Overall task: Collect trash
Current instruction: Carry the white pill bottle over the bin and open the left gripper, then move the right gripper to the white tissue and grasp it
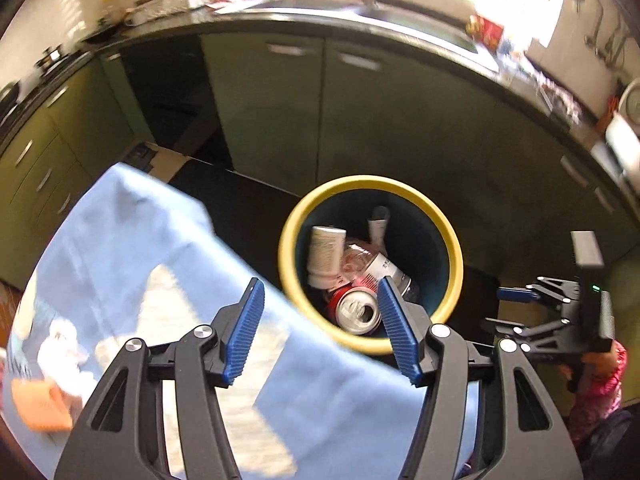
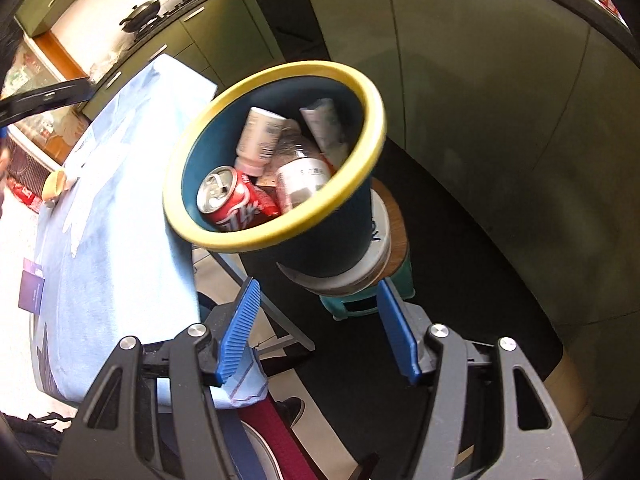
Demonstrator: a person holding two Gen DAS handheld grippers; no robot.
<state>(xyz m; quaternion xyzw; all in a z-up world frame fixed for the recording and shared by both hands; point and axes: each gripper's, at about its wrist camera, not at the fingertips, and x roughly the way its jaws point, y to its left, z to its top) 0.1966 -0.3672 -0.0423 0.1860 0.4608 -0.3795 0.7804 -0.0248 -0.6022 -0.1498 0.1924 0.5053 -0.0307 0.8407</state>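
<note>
A blue cloth covered the table in a kitchen of green cabinets. At its three o'clock edge stood the yellow-rimmed bin, raised on a stool, holding a red can, a white bottle and a tube. The left gripper and right gripper both gaped wide, gripping nothing.
</note>
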